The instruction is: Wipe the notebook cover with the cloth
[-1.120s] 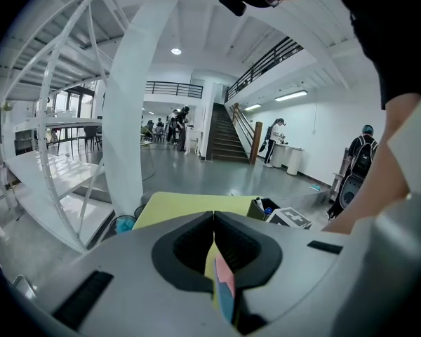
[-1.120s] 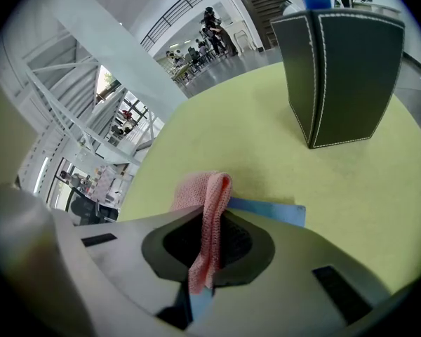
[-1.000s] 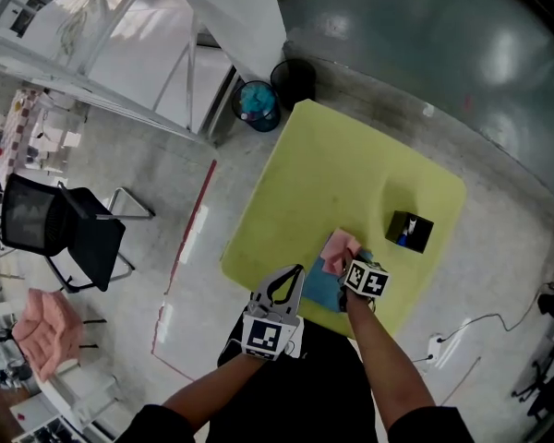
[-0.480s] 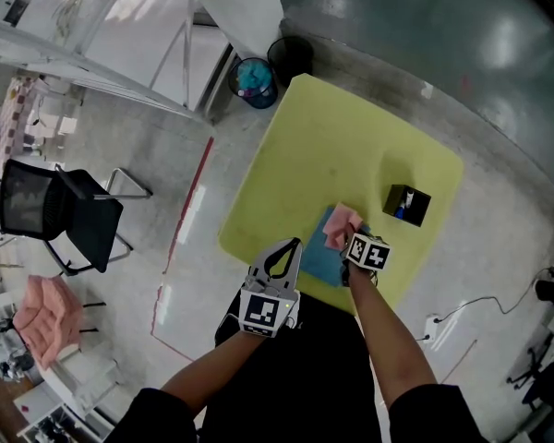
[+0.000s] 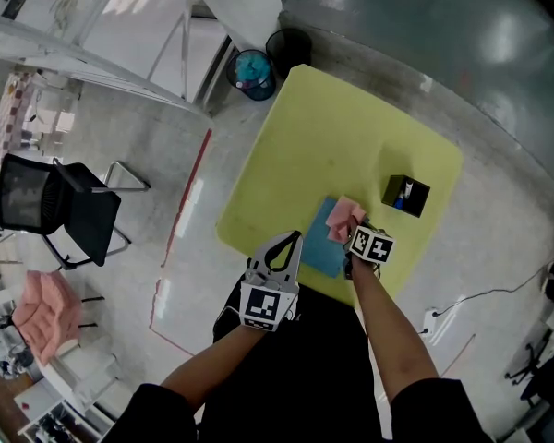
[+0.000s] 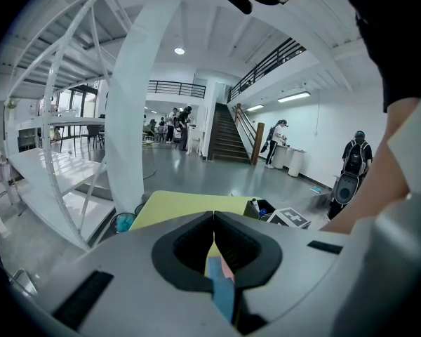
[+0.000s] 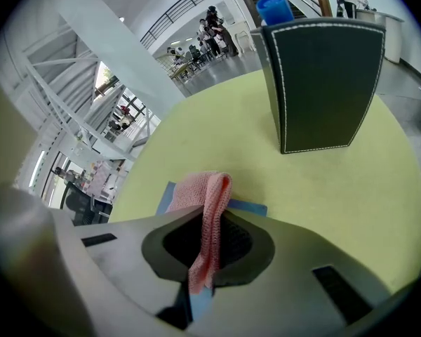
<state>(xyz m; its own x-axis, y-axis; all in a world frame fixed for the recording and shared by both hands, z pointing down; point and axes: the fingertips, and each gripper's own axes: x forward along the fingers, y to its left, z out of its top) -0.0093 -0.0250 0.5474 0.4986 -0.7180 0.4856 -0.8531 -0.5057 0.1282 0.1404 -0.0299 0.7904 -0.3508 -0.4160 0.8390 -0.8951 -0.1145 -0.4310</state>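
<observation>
Your right gripper (image 5: 353, 233) pinches the pink cloth (image 5: 343, 218) over the blue notebook (image 5: 321, 249) near the yellow table's (image 5: 332, 127) edge; your left gripper (image 5: 294, 240), jaws together and empty, hovers just beside.

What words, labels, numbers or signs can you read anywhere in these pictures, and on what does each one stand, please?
There is no readable text in any view.
On the blue rectangular notebook: plain cover, no print visible.
On the pink knitted cloth: nothing.
On the black stitched leather box: no label visible.
On the left claw and the right claw: their cubes carry black-and-white square patterns, no letters.
</observation>
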